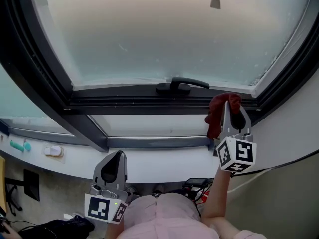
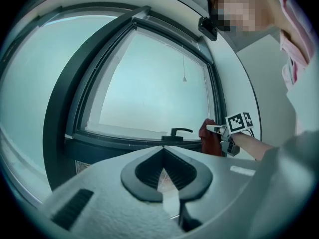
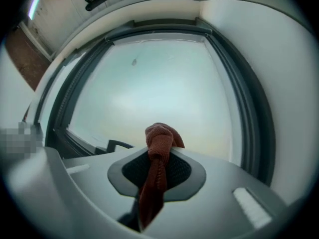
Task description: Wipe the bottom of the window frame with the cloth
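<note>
Just right of the window handle (image 1: 180,85), the right tool (image 1: 231,106) is clamped on the red cloth (image 1: 218,114) by the window frame (image 1: 124,103), while the left tool (image 1: 117,157) hangs below the handle with its jaws together.

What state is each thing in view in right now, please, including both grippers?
Window frame: sash looks closed.
Window handle: lying flat along the bottom rail.
Cloth: bunched, clamped between jaws, tail hanging down.
Right gripper: shut on the cloth, raised near the frame's lower right corner.
Left gripper: shut, empty, held low, below the frame.
</note>
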`<state>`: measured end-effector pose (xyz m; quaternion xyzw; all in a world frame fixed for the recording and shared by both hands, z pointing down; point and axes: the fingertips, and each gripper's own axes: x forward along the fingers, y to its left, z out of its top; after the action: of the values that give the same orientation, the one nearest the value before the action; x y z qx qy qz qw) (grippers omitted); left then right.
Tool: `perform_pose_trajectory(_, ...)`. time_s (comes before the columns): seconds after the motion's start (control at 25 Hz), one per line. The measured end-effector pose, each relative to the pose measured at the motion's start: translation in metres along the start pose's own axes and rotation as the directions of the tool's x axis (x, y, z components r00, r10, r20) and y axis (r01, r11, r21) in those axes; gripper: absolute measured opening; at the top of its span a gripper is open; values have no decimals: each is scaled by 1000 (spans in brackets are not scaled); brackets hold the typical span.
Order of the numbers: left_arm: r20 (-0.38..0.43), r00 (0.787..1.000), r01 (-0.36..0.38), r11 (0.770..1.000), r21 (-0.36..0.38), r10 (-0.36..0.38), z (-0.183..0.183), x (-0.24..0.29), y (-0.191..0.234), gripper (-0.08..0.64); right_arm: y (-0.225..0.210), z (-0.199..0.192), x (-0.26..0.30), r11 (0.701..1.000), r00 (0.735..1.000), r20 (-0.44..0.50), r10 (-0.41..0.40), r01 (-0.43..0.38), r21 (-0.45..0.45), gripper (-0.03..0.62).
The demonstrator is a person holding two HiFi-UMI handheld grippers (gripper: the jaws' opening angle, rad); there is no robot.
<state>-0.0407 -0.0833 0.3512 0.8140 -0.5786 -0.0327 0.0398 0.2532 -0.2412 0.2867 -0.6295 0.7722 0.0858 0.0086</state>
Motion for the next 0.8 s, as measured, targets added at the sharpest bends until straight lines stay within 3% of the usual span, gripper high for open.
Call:
perform_pose_trajectory(0.16,-22,1000,-4,997,72,6,0,-3,6,-5,69,0,12,988,990,38,139,-136,-73,61)
perform_pose_trajectory(0.28,-25,1000,4,998,64,-2,0,-6,13,-5,105,-14,21,977,981,-3,193,-192,-96,61)
perform_pose_trajectory(0.48,-36,999,5,999,41,-4,-3,-9,27,-5,137,-35,32,972,975,-67,214,-219,-82,60)
perform_pose_trajectory(0.8,-33,999,25,1000,13,-24,0,-2,43,-5,150,-52,59,975,969,-132,207,-215,-54,61)
